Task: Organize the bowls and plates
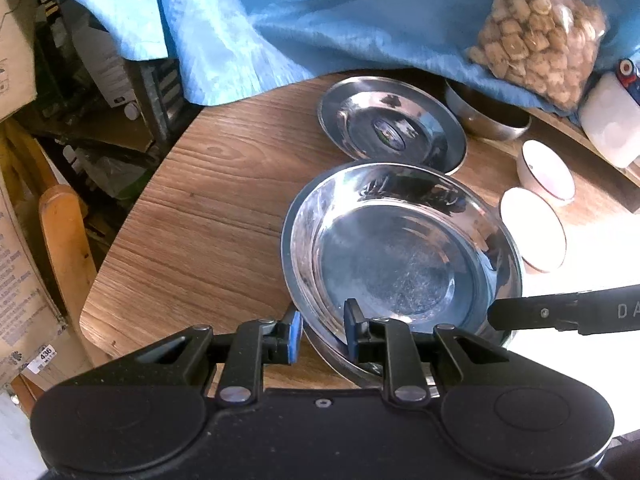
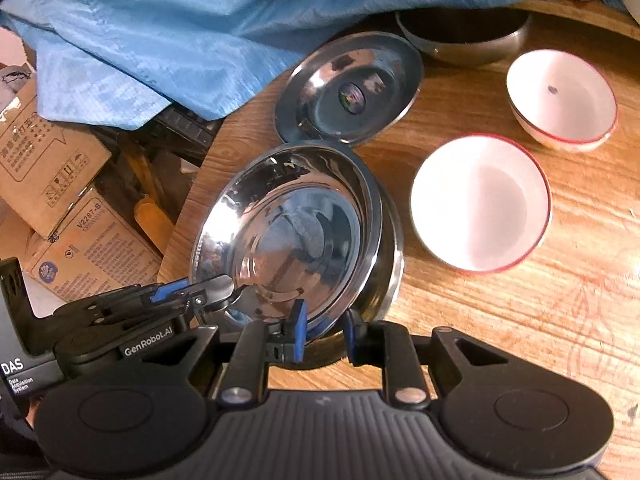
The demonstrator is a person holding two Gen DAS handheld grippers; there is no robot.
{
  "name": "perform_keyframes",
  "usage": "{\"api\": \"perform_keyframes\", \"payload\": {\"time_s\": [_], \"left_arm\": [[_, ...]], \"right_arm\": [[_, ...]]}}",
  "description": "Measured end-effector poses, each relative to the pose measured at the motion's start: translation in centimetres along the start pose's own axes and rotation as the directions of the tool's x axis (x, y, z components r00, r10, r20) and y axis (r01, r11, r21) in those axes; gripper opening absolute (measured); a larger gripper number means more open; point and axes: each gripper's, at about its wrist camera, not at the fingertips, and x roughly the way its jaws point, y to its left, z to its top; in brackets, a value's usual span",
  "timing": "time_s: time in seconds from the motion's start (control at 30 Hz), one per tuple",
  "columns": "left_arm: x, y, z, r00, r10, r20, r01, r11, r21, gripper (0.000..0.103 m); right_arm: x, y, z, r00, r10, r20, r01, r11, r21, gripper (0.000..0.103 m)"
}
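**Two grippers on a stack of steel plates**

Two steel plates sat nested at the near edge of the wooden table point(image 1: 208, 208). The left gripper point(image 1: 322, 330) had its blue-padded fingers point(image 1: 295, 336) set either side of the near rim of the top steel plate point(image 1: 400, 256), one pad outside and one inside; a gap showed between the outer pad and the rim, so whether it actually pinched the metal could not be told. That plate appeared tilted over the lower steel plate point(image 2: 394, 264), whose rim showed beneath it on the right side. In the right wrist view the right gripper point(image 2: 325, 334) had its fingers apart around the near rim of the same stack, with space visible on both sides of the metal.

Behind the stack, and touching or nearly touching its far rim, lay a flat steel plate point(image 1: 392, 126) with a small sticker at its centre. Further right and back, a steel bowl point(image 1: 490, 116) stood partly under the blue cloth point(image 1: 280, 20), which draped down over the table's back edge. To the right of the stack, two white bowls with red rims stood upright: the near white bowl point(image 2: 480, 204) just beside the plates, the far white bowl point(image 2: 562, 98) behind it. A clear bag of brown chunks point(image 1: 540, 36) rested on the cloth at the upper right. Cardboard boxes point(image 2: 52, 160) lay off the table's left edge.
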Motion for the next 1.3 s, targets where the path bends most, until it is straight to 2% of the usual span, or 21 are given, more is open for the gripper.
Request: {"api": "perform_keyframes", "payload": {"time_s": [0.57, 0.77, 0.9, 0.93, 1.0, 1.07, 1.1, 1.23, 1.3], "left_arm": [[0.8, -0.4, 0.1, 1.0, 0.007, -0.025, -0.006, 0.999, 0.044, 0.026], [0.9, -0.3, 0.2, 0.999, -0.012, -0.031, 0.014, 0.999, 0.047, 0.029], [1.1, 0.3, 0.3, 0.999, -0.03, -0.043, 0.03, 0.999, 0.016, 0.031], [1.1, 0.4, 0.4, 0.999, -0.036, -0.04, 0.036, 0.999, 0.007, 0.035], [1.0, 0.8, 0.5, 0.999, -0.042, -0.031, 0.041, 0.999, -0.013, 0.05], [0.6, 1.3, 0.7, 0.999, -0.046, 0.0, 0.046, 0.998, -0.042, 0.079], [0.4, 1.5, 0.8, 0.999, -0.049, 0.02, 0.05, 0.997, -0.055, 0.083], [0.2, 2.2, 2.2, 0.997, -0.031, 0.074, 0.039, 0.994, -0.105, 0.099], [0.5, 2.4, 3.0, 0.996, -0.025, 0.09, 0.036, 0.992, -0.123, 0.1]], "right_arm": [[0.7, 0.3, -0.4, 0.998, -0.038, -0.046, 0.038, 0.999, -0.008, 0.031], [0.9, 0.4, -0.4, 0.997, -0.047, -0.067, 0.047, 0.999, -0.006, 0.044], [0.9, 0.2, -0.4, 0.996, -0.045, -0.071, 0.045, 0.999, 0.007, 0.048], [0.8, 0.2, -0.4, 0.997, -0.044, -0.071, 0.045, 0.999, 0.009, 0.048], [0.6, 0.2, -0.4, 0.997, -0.038, -0.063, 0.038, 0.999, 0.009, 0.053], [0.4, 0.3, -0.4, 0.998, -0.041, -0.054, 0.041, 0.999, 0.005, 0.062], [0.2, 0.3, -0.4, 0.998, -0.042, -0.048, 0.042, 0.999, 0.004, 0.068], [-0.3, 0.3, -0.1, 0.999, -0.042, -0.015, 0.042, 0.999, 0.007, 0.081], [-0.6, 0.3, 0.2, 0.999, -0.04, 0.007, 0.04, 0.999, 0.004, 0.088]]}}
